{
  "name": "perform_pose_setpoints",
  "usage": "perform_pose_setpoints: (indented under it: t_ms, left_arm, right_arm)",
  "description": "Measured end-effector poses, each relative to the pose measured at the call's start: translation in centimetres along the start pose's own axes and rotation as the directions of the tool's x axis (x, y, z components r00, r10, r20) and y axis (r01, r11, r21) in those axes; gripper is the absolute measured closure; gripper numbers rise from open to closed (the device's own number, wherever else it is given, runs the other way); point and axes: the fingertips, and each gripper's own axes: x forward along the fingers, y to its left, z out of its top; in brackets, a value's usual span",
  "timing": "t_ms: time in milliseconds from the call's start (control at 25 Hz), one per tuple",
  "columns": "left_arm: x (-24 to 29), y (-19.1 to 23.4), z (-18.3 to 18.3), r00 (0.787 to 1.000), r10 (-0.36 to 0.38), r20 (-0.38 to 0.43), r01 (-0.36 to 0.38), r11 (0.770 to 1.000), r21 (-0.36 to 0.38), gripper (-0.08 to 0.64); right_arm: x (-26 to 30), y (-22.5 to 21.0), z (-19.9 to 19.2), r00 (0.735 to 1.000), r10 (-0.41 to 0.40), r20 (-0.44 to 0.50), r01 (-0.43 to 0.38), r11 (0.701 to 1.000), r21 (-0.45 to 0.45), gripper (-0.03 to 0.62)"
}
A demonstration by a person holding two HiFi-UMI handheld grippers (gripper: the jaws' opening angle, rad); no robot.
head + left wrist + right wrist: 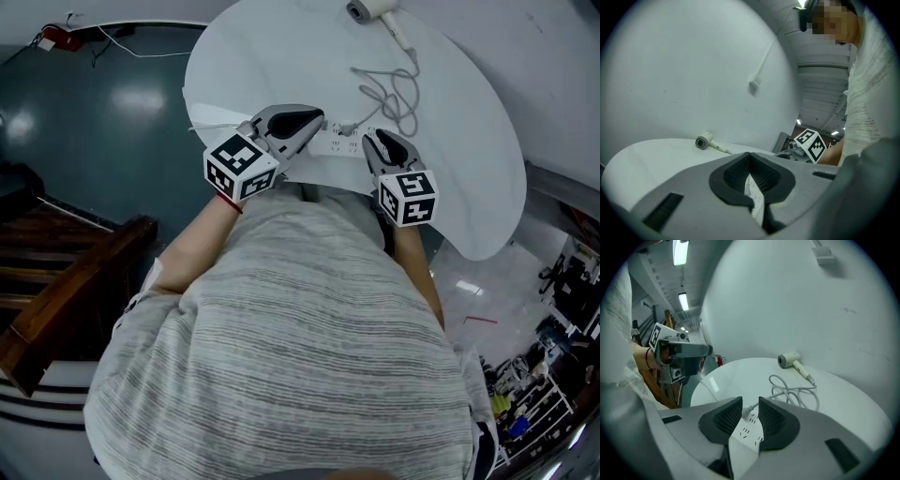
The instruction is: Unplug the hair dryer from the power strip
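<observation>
A white power strip (337,142) lies at the near edge of the round white table (450,187). From it a grey cord (394,94) loops back to the white hair dryer (370,9) at the far edge. My left gripper (307,127) hovers over the strip's left end with its jaws shut and nothing held; the strip (754,194) shows below the pads. My right gripper (377,142) is over the strip's right end and stands open. Through its gap (750,401) I see the strip (746,430), the plug (751,409), the cord (794,392) and the dryer (789,360).
A dark teal floor lies left of the table, with wooden furniture (66,281) and a red object (58,37) on a white cable. Cluttered shelves (534,394) stand at the lower right. A small box (754,84) is fixed to the white wall behind the table.
</observation>
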Motion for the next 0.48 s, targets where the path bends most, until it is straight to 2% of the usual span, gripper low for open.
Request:
perform_pose_setpoints:
  t_ms: [280, 480]
  left_arm:
    - [-0.8, -1.4, 1.8, 0.997, -0.035, 0.069, 0.034, 0.999, 0.017, 0.554]
    - [-1.3, -2.7, 2.5, 0.993, -0.065, 0.096, 0.064, 0.998, 0.012, 0.554]
  right_arm:
    - [-3.0, 2.2, 4.5, 0.986, 0.046, 0.159, -0.041, 0.998, -0.039, 0.486]
    - [-5.1, 4.7, 6.7, 0.955, 0.11, 0.275, -0.09, 0.992, -0.083, 0.539]
